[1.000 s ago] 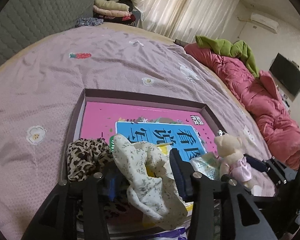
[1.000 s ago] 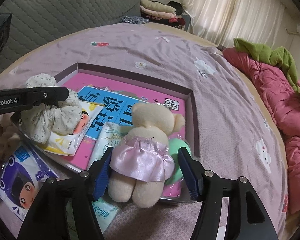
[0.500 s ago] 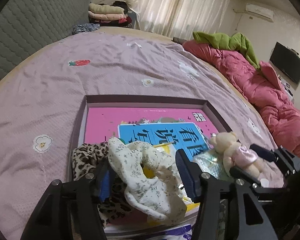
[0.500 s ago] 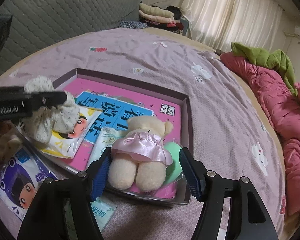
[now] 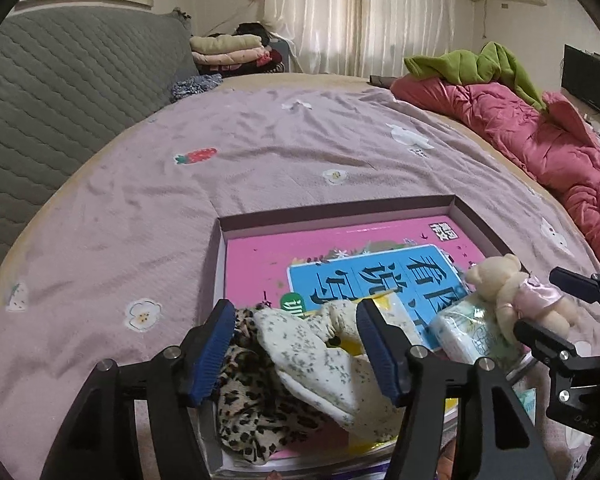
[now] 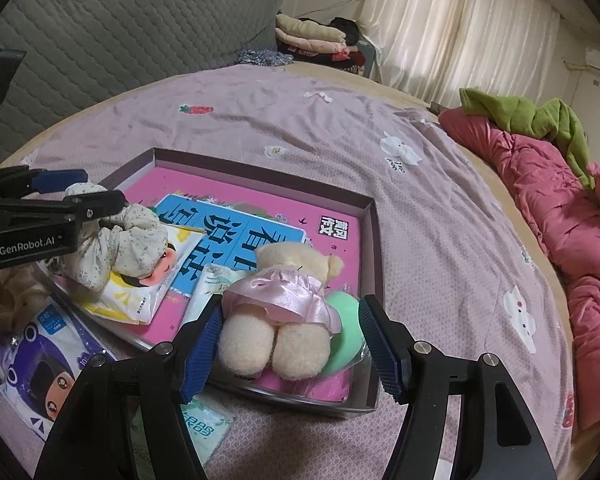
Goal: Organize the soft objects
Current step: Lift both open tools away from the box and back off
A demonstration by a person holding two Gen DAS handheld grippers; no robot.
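Since a second ago both tools have backed off. My left gripper (image 5: pixel 296 344) is spread, floral cloth (image 5: pixel 320 356) loose between its fingers; right gripper (image 6: pixel 288 344) is spread, teddy bear (image 6: pixel 284 312) lying just ahead in the tray (image 6: pixel 374 248). I'd withdraw straight, avoiding snagging fabric.

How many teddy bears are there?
1. The cream plush teddy bear in a pink satin dress lies in the shallow purple box, between the fingers of the open right claw. Others may be hidden.
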